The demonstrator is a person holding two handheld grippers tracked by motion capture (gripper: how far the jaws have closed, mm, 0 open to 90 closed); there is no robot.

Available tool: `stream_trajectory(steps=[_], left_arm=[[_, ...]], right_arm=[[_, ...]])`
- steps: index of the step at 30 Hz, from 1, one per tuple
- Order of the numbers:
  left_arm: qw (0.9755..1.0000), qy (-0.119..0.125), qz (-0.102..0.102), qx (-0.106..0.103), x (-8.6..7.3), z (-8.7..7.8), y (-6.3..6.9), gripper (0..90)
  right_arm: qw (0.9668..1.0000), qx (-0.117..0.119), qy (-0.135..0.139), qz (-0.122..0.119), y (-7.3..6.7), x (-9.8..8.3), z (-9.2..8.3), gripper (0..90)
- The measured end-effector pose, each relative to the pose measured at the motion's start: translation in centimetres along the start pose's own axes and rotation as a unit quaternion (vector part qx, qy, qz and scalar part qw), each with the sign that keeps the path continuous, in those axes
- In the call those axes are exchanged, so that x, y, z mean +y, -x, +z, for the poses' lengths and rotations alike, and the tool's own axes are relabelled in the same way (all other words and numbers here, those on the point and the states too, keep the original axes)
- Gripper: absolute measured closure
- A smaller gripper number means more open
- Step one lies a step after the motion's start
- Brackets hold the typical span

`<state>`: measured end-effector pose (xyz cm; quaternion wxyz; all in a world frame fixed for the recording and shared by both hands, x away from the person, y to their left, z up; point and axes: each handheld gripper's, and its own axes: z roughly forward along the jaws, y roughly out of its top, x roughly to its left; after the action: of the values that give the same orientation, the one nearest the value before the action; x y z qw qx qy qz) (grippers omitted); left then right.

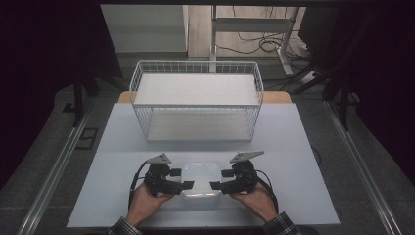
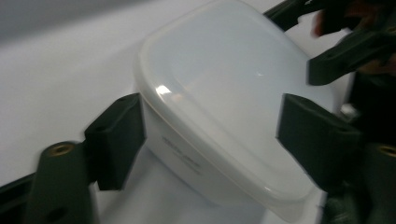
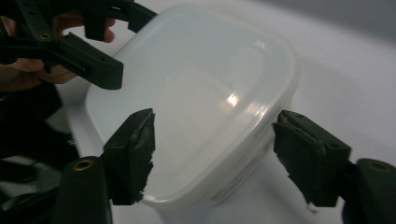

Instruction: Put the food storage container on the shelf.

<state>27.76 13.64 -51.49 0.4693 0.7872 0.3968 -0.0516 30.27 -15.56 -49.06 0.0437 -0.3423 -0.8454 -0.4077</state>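
Your left gripper sits at the left side of the lidded plastic container, jaws spread wide w/ the container's corner between them; in the left gripper view the near pad looks to touch the wall, the far pad clear of the lid. Not clamped. Bare table runs out to the left edge, plenty of free surface there.

Container rests near the front of the table, centre, between your two grippers. It's a translucent white, rounded-square box w/ a snap-on lid; contents can't be made out through the plastic. Faint print on its side wall is too blurred to read.

Behind it, apart from it, stands a white wire basket w/ two levels, open table strip between.

Your right gripper mirrors the left: jaws apart, straddling the opposite corner, gripping nothing. Its near pad is ragged at the edge. Free table to the right too. Your sleeves are cut off by the bottom of the high view.
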Motion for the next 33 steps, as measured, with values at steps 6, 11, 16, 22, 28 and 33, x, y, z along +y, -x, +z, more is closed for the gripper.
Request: stream_trajectory(steps=[6, 11, 16, 22, 28, 33], left_arm=[[0.9998, 0.018, -0.01, 0.006, -1.1, -1.6, 0.9, 51.1], [0.9997, 0.018, -0.009, 0.017, -1.3, -2.3, 2.0, 60.1], [0.9986, 0.04, -0.022, 0.026, -1.3, -2.5, 2.2, 68.0], [0.9975, 0.052, -0.034, 0.034, -1.3, -2.6, 2.3, 78.6], [0.9966, 0.054, -0.034, 0.053, -0.9, -2.4, 2.4, 79.3], [0.9959, 0.062, -0.019, 0.063, 0.5, -2.9, 3.0, 79.4]], right_arm=[[0.9995, 0.01, -0.001, 0.03, 0.0, -0.7, -1.2, 49.9], [0.9975, 0.006, 0.013, 0.068, -0.7, -1.5, -2.4, 64.9], [0.9939, 0.016, 0.033, 0.104, -0.6, -1.9, -3.0, 73.1], [0.9949, -0.026, 0.055, 0.081, -1.1, -1.8, -3.3, 79.3], [0.9949, -0.062, 0.069, 0.041, -2.0, -1.4, -3.4, 79.3], [0.994, -0.06, 0.085, 0.032, -1.8, -0.8, -4.0, 79.3]])
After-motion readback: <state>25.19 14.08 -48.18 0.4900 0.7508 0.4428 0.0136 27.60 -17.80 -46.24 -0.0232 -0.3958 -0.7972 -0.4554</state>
